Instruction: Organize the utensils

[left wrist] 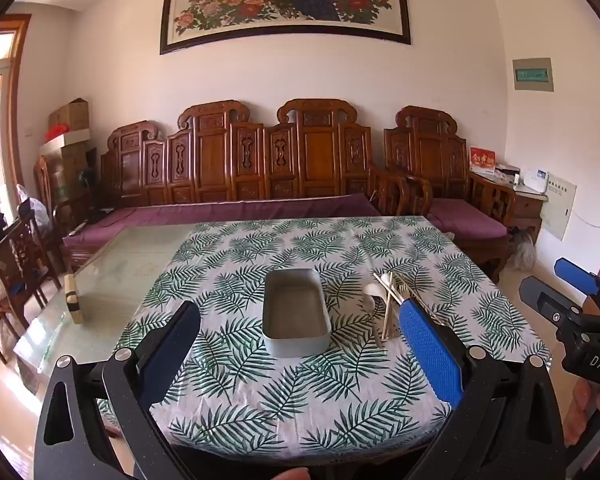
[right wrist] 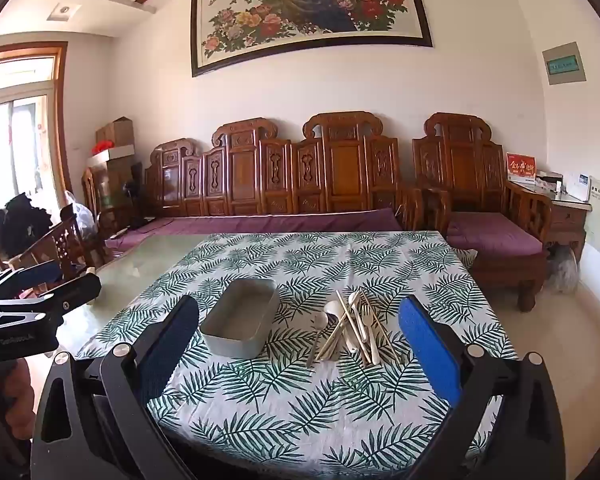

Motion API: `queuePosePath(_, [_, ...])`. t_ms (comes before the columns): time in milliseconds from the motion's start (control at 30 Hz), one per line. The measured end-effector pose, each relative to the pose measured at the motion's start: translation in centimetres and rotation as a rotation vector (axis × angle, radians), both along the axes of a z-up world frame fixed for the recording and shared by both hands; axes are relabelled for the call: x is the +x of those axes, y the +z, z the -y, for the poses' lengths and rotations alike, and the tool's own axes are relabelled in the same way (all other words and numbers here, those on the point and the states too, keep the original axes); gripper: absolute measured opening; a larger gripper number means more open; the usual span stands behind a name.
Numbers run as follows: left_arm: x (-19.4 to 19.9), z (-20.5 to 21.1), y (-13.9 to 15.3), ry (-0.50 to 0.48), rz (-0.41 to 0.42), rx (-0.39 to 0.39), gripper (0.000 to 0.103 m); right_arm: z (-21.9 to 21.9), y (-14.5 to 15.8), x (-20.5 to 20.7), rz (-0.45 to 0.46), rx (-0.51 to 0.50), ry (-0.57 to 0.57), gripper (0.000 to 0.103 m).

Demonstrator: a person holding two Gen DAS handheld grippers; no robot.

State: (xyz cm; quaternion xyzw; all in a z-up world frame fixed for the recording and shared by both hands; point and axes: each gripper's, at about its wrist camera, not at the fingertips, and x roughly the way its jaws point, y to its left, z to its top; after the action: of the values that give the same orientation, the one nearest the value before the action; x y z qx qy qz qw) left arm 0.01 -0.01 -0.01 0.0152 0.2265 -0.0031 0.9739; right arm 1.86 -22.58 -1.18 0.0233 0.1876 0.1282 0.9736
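Your utensils (right wrist: 350, 330) lie in one loose, crossed heap on the leaf-print cloth (right wrist: 300, 412): pale chopsticks (right wrist: 338, 334), white plastic spoons (right wrist: 332, 308), a pale fork (right wrist: 367, 316) and a metal spoon (right wrist: 318, 332), all overlapping. Just to their left, close but not touching, stands the grey rectangular tray (right wrist: 240, 326), and it looks empty. From that I judge nothing is sorted yet; the whole heap is left for you to move, presumably into the tray.

Your right hand-held gripper (right wrist: 300, 344) hangs short of the heap with its jaws wide and nothing between them. Your left hand-held gripper (left wrist: 296, 344) is equally wide and empty, lined up roughly on the tray from the near side. Neither touches anything.

The tray's raised walls are the edge to mind: you would likely have to lift each piece over the rim instead of sliding it. The crossed chopsticks rest on the other pieces, so pulling one may drag its neighbours.

Room is generous. The cloth is bare in front of, behind and to the right of the heap, and the heap sits well inside the bench (left wrist: 112, 280) edges. Left of the cloth the bench top is bare glass, with only a small box (left wrist: 73, 298) near its left edge. The carved wooden sofa (right wrist: 320, 184) beyond is well apart.
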Motion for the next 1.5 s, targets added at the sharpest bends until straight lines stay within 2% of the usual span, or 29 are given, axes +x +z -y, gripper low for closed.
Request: queuePosePath(1500, [0.0,0.9,0.7,-0.011,0.010,-0.001,0.097,0.4,-0.3,0.2,-0.003,0.004,0.000,0.100])
